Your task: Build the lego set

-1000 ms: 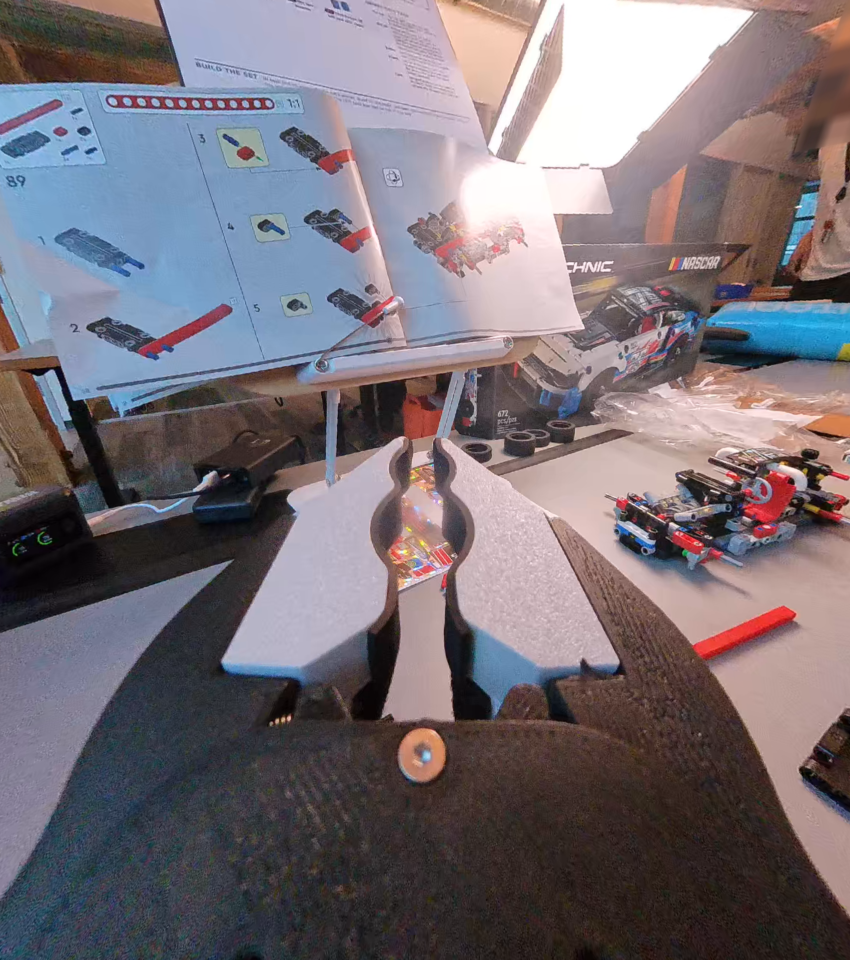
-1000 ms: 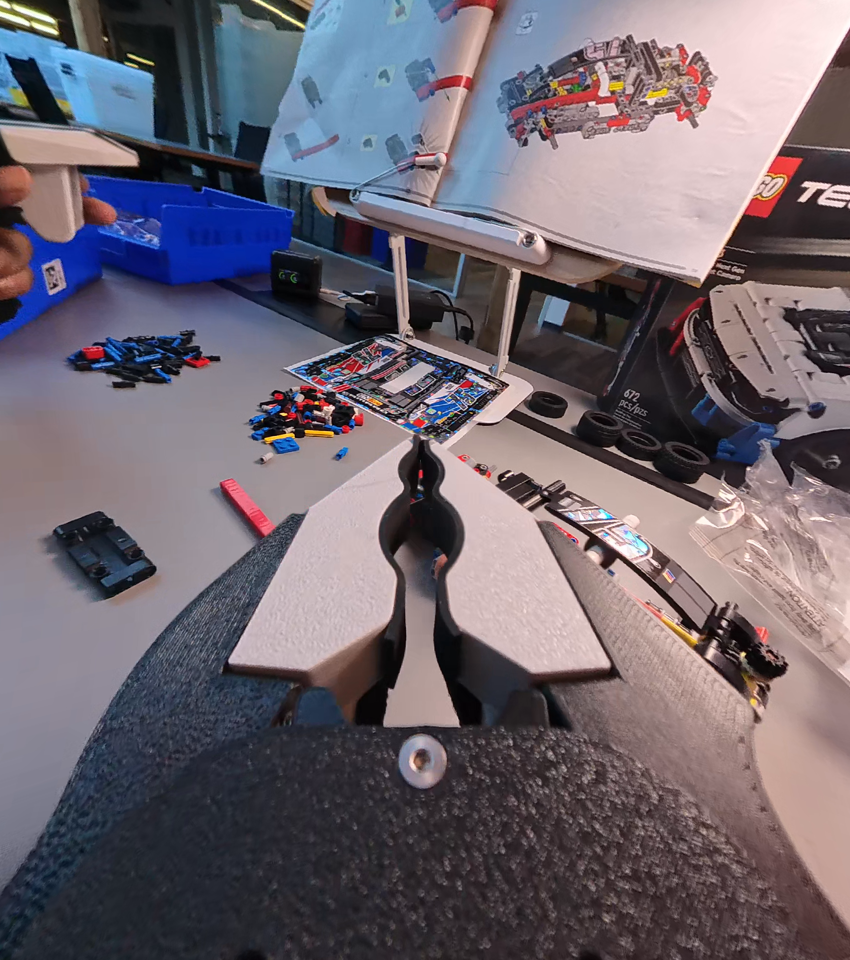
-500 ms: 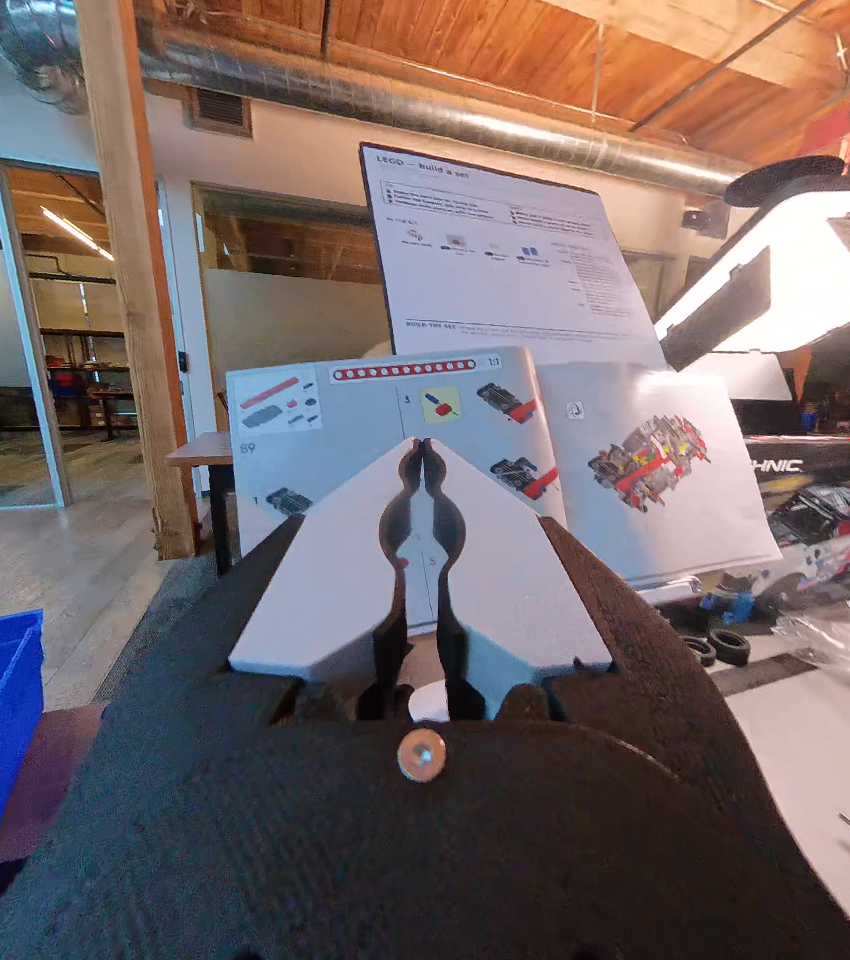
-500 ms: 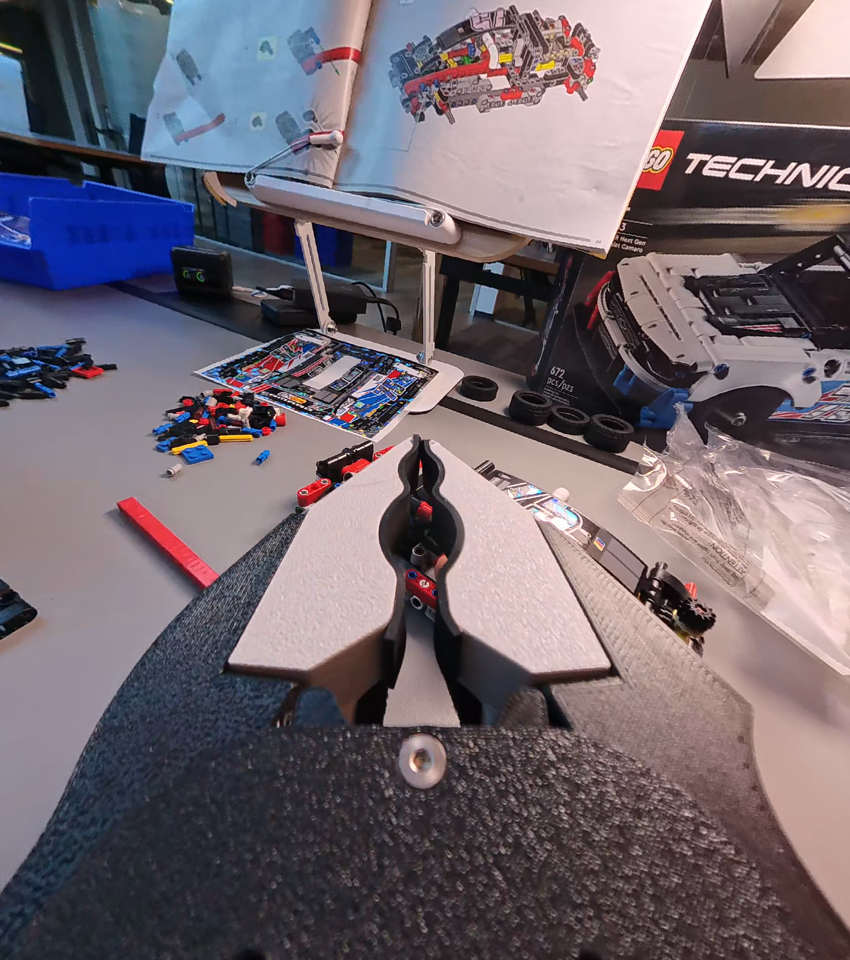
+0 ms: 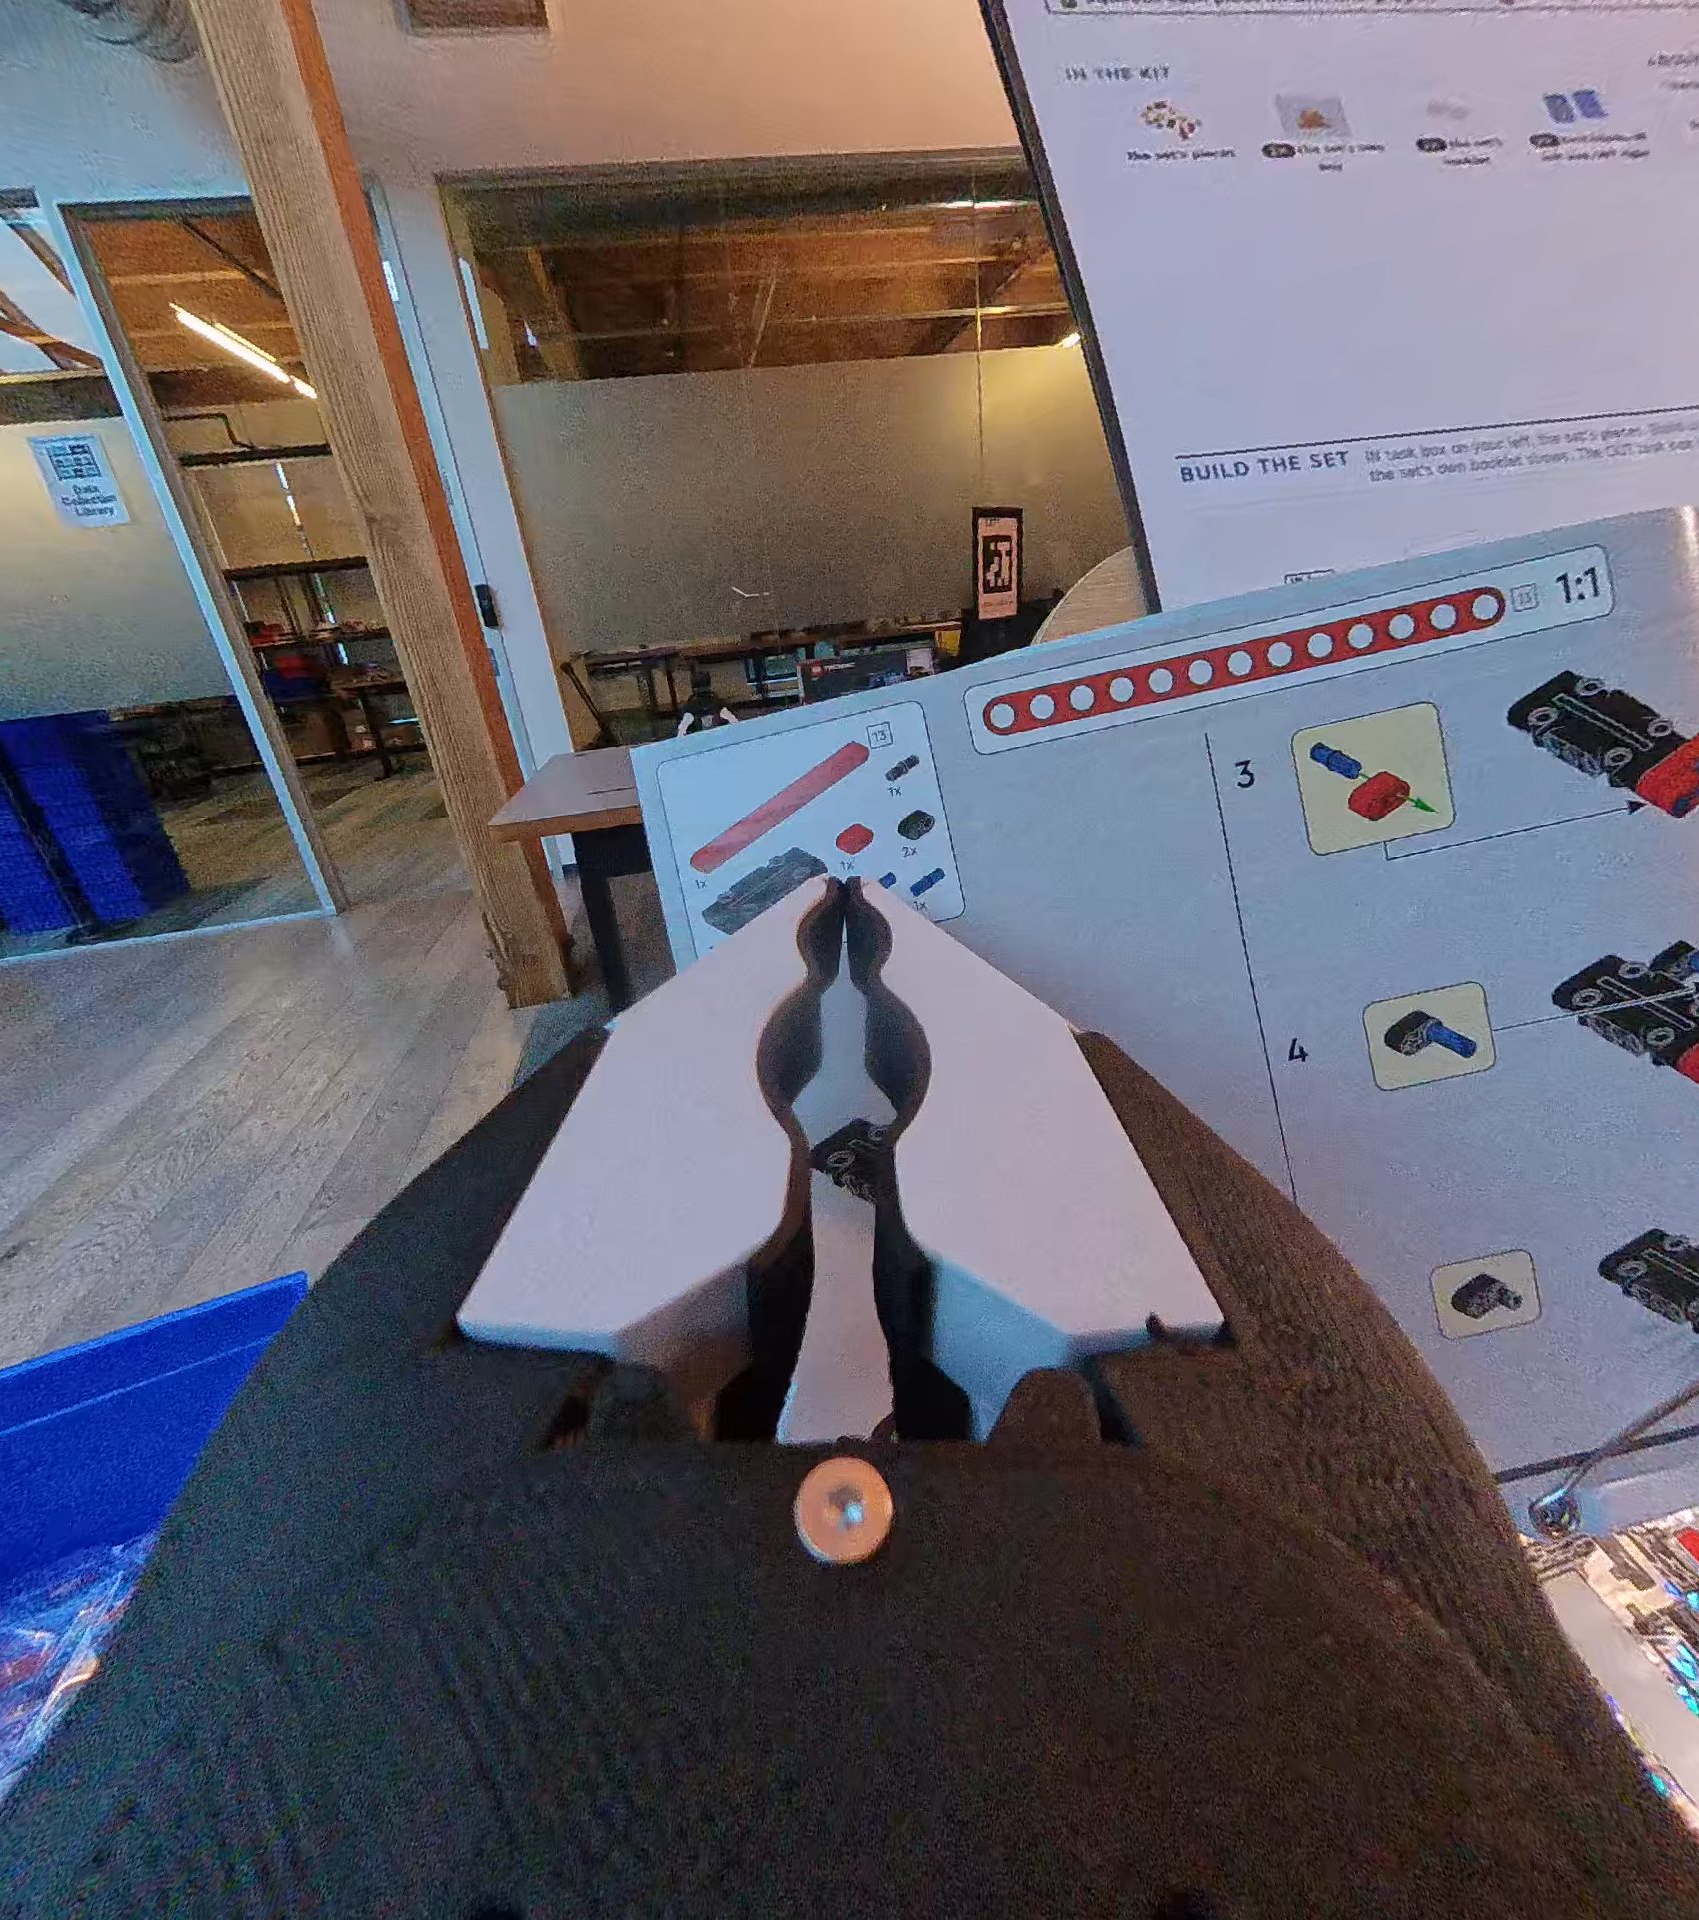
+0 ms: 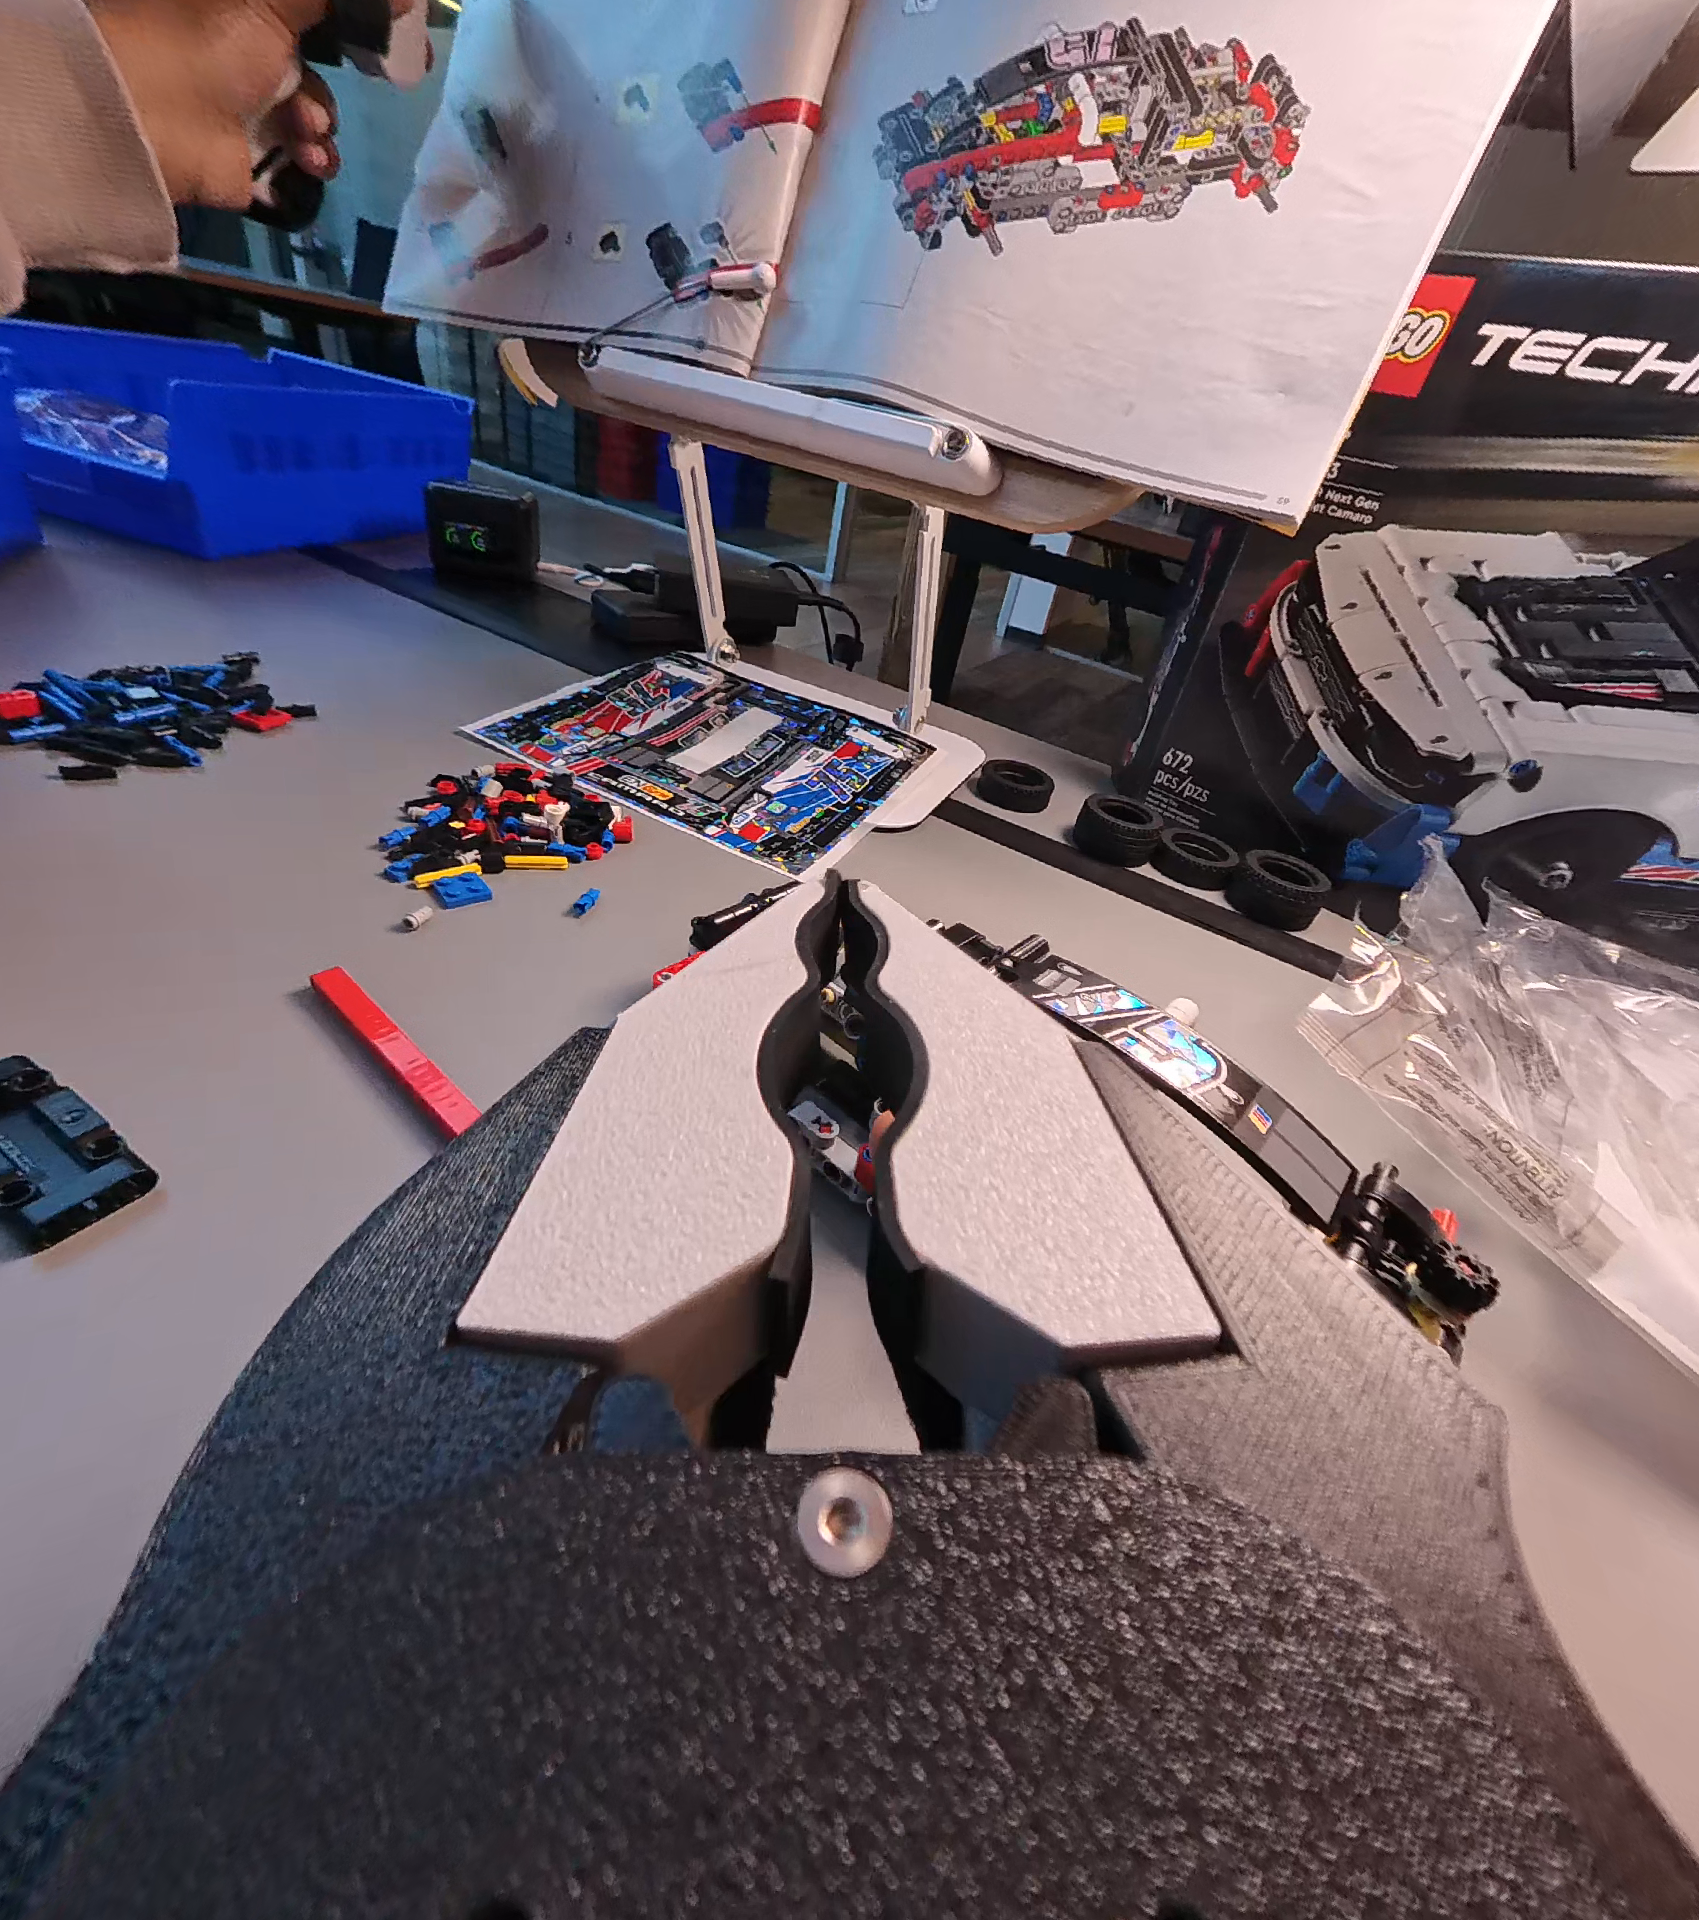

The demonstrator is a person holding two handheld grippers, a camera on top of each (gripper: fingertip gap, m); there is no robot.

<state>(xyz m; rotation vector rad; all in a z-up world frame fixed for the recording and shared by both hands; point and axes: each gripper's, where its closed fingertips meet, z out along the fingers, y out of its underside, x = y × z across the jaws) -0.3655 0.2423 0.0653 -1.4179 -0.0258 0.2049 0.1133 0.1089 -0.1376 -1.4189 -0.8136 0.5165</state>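
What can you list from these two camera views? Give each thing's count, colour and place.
instruction booklet: one, white, open on stand
sticker sheet: one, multicoloured, on the stand's base
small piece piles: two, mixed colours, table left
red beam: one, beside right gripper
black plate piece: one, table left
tyres: four, black, by box
set box: one, black, right rear
plastic bag: one, clear, right
blue bins: two, left rear
left gripper: shut, raised before booklet
right gripper: shut, above part-built car
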